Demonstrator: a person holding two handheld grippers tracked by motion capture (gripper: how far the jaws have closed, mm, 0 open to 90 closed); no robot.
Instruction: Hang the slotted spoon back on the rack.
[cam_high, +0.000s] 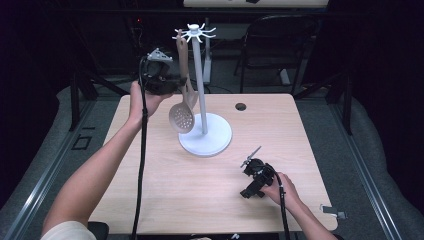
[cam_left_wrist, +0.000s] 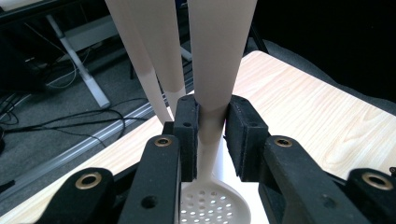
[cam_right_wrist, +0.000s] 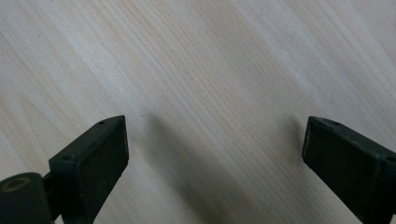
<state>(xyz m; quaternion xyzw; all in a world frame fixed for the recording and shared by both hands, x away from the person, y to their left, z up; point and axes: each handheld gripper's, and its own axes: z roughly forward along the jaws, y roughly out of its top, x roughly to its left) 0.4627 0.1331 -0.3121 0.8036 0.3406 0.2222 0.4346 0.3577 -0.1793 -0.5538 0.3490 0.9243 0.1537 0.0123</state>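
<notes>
Wooden table, left gripper clamping skimmer

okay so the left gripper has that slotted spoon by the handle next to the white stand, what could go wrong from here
1. The left gripper pinches only the narrow neck of the slotted spoon, so the spoon might swing or slip.
2. The spoon hangs close to the pole of the stand; a sideways move could knock the stand over.
3. The right gripper rests open on the table, too far off to steady the stand's base.
</notes>
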